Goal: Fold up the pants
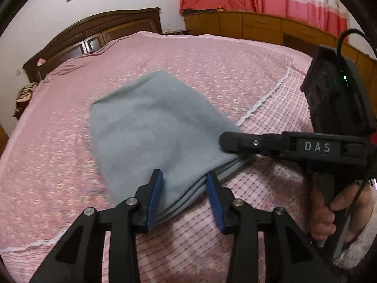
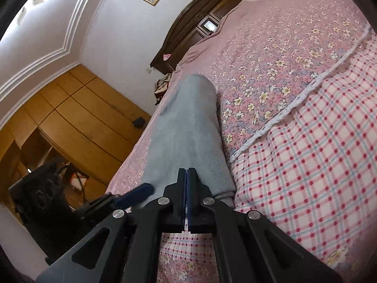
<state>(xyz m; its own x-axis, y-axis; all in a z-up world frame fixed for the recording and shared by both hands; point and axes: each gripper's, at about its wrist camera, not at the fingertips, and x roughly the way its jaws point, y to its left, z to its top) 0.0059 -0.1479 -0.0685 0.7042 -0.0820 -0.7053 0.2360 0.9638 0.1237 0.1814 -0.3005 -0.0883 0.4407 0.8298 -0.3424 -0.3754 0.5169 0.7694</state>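
Left wrist view: the folded grey pants [image 1: 150,127] are lying on the pink bedspread [image 1: 70,165], both grippers working at their near edge.

The pants are sitting as a stacked bundle with its layered edges toward the camera and its long axis running away toward the headboard [image 1: 94,30]. The left gripper [image 1: 185,195] is straddling the near corner, blue pads [image 1: 155,195] parted on either side of the layers and, as far as I can judge, not pinching them. The right gripper [image 2: 187,188] is clenched fully, its tip resting at the same edge; whether cloth is caught between its pads is hard to make out. Both hands are about equally near. The bundle's underside and far edge are hidden, and motion blur is softening its outline.
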